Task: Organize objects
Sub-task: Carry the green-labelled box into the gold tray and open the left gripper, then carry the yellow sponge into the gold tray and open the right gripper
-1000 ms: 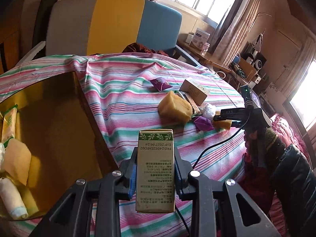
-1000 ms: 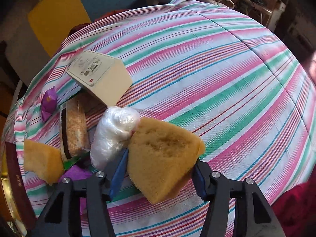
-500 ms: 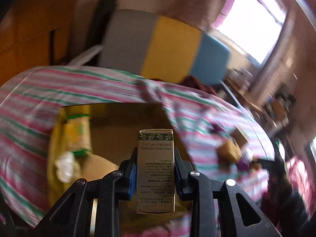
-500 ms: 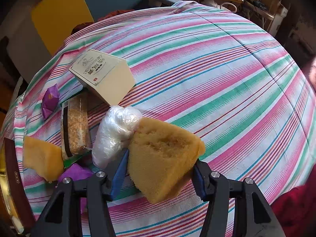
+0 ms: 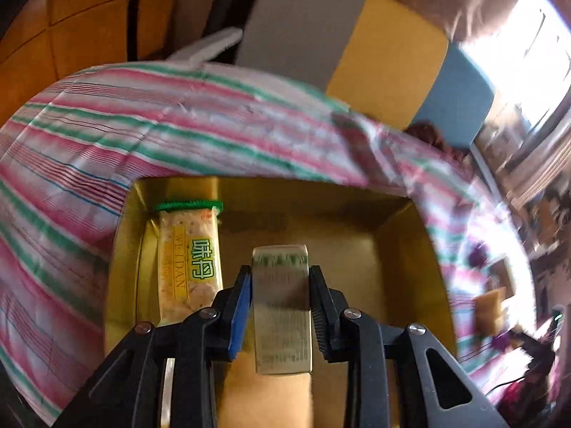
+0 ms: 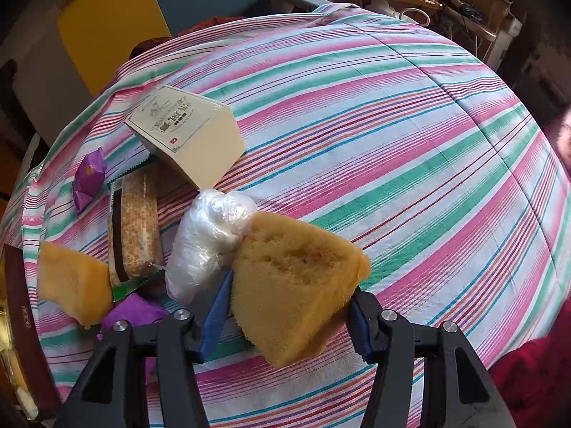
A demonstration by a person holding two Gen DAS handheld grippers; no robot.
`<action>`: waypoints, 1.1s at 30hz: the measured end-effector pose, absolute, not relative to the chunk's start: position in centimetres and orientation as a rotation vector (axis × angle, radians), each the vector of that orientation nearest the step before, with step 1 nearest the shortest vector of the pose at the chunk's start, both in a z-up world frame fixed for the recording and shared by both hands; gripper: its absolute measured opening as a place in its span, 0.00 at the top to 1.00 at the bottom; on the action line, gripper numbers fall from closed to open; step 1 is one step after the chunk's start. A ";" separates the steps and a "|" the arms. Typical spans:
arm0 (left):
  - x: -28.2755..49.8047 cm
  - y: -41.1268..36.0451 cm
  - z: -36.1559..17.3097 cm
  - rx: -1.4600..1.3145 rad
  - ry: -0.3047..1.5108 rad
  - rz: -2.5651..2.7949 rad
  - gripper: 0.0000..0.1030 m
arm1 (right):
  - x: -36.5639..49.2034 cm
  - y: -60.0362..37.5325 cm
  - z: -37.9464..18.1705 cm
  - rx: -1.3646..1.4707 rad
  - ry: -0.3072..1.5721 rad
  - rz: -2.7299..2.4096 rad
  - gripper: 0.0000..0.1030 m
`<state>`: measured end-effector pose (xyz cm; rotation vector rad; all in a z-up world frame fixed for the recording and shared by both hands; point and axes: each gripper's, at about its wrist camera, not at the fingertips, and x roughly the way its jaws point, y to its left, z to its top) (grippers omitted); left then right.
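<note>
My left gripper (image 5: 280,296) is shut on a small printed carton with a green band at its top (image 5: 282,306), held over the open gold-lined box (image 5: 403,249). Inside that box a cracker packet (image 5: 189,264) lies along the left wall and a pale sponge (image 5: 264,399) shows below the carton. My right gripper (image 6: 289,306) is shut on a yellow sponge (image 6: 296,281), just above the striped tablecloth (image 6: 392,125). Beside it lie a clear plastic bundle (image 6: 208,239), a cream box (image 6: 189,132), a biscuit packet (image 6: 137,221), a second sponge (image 6: 73,281) and purple wrappers (image 6: 89,174).
The gold box's dark rim (image 6: 18,321) shows at the left edge of the right wrist view. A grey, yellow and blue chair (image 5: 357,53) stands behind the table. A red cloth (image 6: 535,374) hangs at the near right table edge. Cluttered shelves (image 6: 464,3) stand at the far right.
My left gripper has swung left with the carton, from over the striped cloth to above the gold box interior. The right gripper and its sponge have stayed put.
</note>
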<state>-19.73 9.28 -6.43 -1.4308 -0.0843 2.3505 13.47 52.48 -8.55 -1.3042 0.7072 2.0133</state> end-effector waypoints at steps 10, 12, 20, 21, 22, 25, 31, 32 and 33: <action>-18.8 7.7 -6.9 -1.417 -0.012 2.461 0.69 | 13.4 52.4 -8.4 -1.299 0.678 2.013 0.43; -17.9 7.2 -6.1 -1.403 -0.018 2.469 0.69 | 13.7 52.4 -8.2 -1.282 0.678 2.012 0.43; -12.2 4.7 -2.9 -1.246 -0.069 2.496 0.66 | 16.2 52.5 -4.4 -1.023 0.713 2.086 0.44; -11.3 4.3 -2.5 -1.224 -0.063 2.499 0.66 | 16.5 52.2 -3.7 -0.990 0.711 2.101 0.44; -10.8 3.9 -2.2 -1.209 -0.061 2.501 0.66 | 16.8 51.9 -3.0 -0.959 0.710 2.118 0.44; -9.5 2.9 -1.9 -1.184 -0.068 2.504 0.66 | 16.3 49.8 -0.4 -0.893 0.702 2.197 0.44; -8.0 1.0 -1.5 -1.147 -0.155 2.512 0.66 | 9.6 40.9 4.3 -0.958 0.612 2.522 0.44; -7.9 0.9 -1.5 -1.140 -0.154 2.514 0.66 | 7.8 38.6 4.6 -1.003 0.594 2.590 0.44; -7.7 0.8 -1.4 -1.133 -0.152 2.516 0.66 | 6.2 36.7 4.7 -1.043 0.582 2.640 0.44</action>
